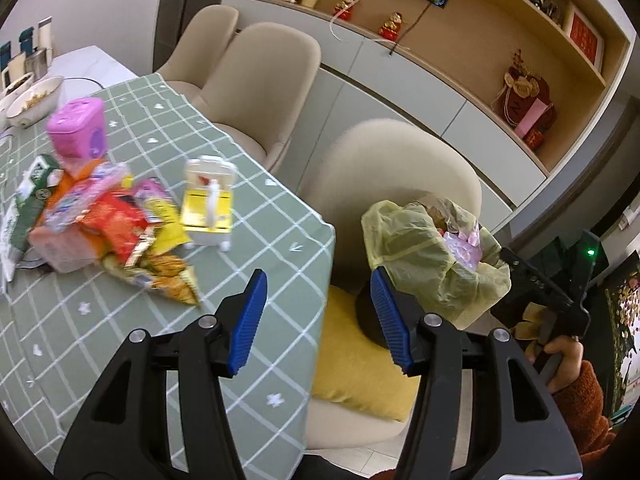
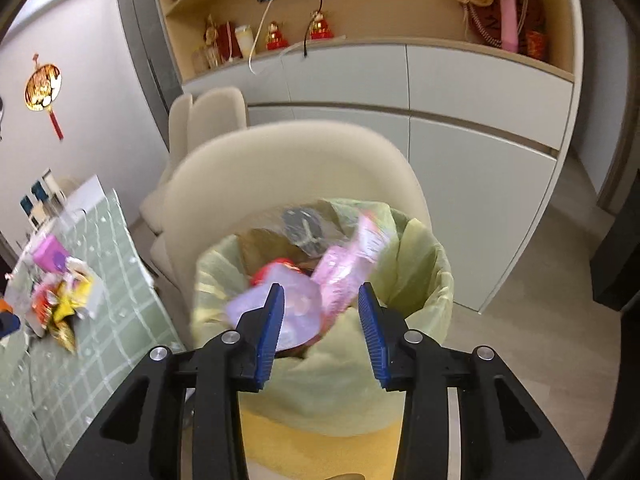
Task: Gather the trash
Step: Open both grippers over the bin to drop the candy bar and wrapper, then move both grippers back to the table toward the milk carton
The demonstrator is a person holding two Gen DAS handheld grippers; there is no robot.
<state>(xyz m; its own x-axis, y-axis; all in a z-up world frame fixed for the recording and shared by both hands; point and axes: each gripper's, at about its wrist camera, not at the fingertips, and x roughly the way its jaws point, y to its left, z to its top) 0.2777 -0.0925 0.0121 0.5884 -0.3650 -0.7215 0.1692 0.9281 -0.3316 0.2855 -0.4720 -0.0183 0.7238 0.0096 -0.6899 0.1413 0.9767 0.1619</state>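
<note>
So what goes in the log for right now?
left gripper: open, empty | right gripper: open above yellow-lined trash bin | crumpled snack wrappers: on table

Green checked tablecloth; yellow bin liner.

Left wrist overlooks table edge; right wrist hangs over bin, shared.

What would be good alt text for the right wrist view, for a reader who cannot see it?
The open right gripper hangs empty just above a bin lined with a yellow-green bag and holding pink and purple wrappers. The bin stands on a cream chair. At left, a table with a green checked cloth carries more wrappers.
</note>
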